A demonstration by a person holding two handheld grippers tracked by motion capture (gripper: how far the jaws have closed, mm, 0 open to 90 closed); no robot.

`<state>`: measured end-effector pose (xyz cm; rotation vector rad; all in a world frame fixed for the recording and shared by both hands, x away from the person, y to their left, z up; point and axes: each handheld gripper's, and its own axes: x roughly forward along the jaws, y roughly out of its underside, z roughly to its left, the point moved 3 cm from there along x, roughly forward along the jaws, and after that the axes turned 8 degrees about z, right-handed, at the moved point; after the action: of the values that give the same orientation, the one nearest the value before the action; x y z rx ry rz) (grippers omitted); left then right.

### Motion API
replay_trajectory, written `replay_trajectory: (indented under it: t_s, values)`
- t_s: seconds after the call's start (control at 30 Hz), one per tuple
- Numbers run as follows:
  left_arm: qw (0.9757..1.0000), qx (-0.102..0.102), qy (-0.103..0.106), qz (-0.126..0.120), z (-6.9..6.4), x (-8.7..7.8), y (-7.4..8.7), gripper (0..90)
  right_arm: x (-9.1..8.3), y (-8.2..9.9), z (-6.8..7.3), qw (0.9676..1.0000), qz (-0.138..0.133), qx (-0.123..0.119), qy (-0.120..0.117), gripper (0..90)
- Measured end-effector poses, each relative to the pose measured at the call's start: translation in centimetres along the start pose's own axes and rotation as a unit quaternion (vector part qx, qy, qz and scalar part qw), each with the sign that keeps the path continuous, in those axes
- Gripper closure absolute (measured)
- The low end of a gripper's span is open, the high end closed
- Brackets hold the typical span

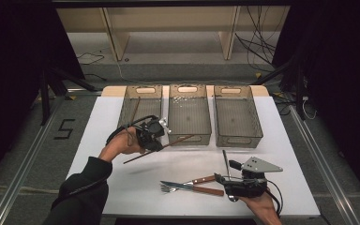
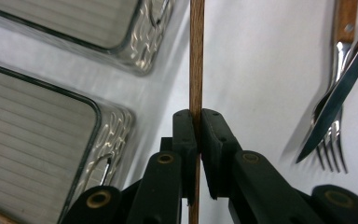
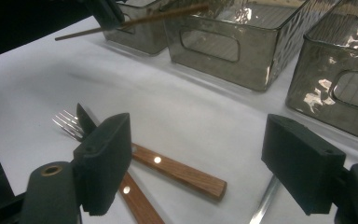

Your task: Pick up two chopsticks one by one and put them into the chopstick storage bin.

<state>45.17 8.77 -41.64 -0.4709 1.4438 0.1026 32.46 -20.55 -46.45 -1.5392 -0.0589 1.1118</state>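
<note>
One wooden chopstick is clamped between the pads of the left gripper, gripped near its middle and held clear of the desk, just in front of the left bin and the middle bin. It is a thin, straight, brown stick, tilted so that its far end rises toward the middle bin's front wall. A second stick like it already leans inside the left bin, so the step in hand looks like carrying this one to join its mate. The next move probably calls for swinging the chopstick leftward and over the left bin's rim, then lining it up with the bin's length before the jaws part, since a long stick laid crosswise could catch on the walls. The right bin stands beside the others. Nearer the person, a fork and a knife with wooden handles lie crossed on the desk, and the right gripper waits just beside them with its jaws spread wide and nothing between them.
</note>
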Motion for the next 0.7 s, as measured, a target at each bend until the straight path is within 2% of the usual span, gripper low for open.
replay_trajectory:
  t_s: [0.03,0.17,0.33,0.47,0.7]
  values:
    - [1.0000,0.000,-0.003,-0.006,0.1,-0.3,0.0,84.0,0.0,0.0,0.0,1.0000,0.000,0.001,0.000,24.9]
    - [0.9994,-0.020,-0.011,-0.025,0.8,-1.5,-0.2,83.9,0.0,0.0,0.0,1.0000,-0.001,0.001,0.000,24.9]
    - [0.9976,-0.046,-0.021,-0.048,1.8,-2.9,-0.1,84.0,-0.1,0.0,0.0,1.0000,-0.001,0.002,0.000,24.9]
    - [0.9964,-0.058,-0.031,-0.053,2.5,-3.6,-0.1,84.0,0.0,0.0,0.0,1.0000,-0.001,0.002,0.000,24.9]
    - [0.9888,-0.105,-0.055,-0.090,4.5,-4.8,0.2,84.0,-0.1,0.0,0.0,1.0000,-0.001,0.001,0.000,24.9]
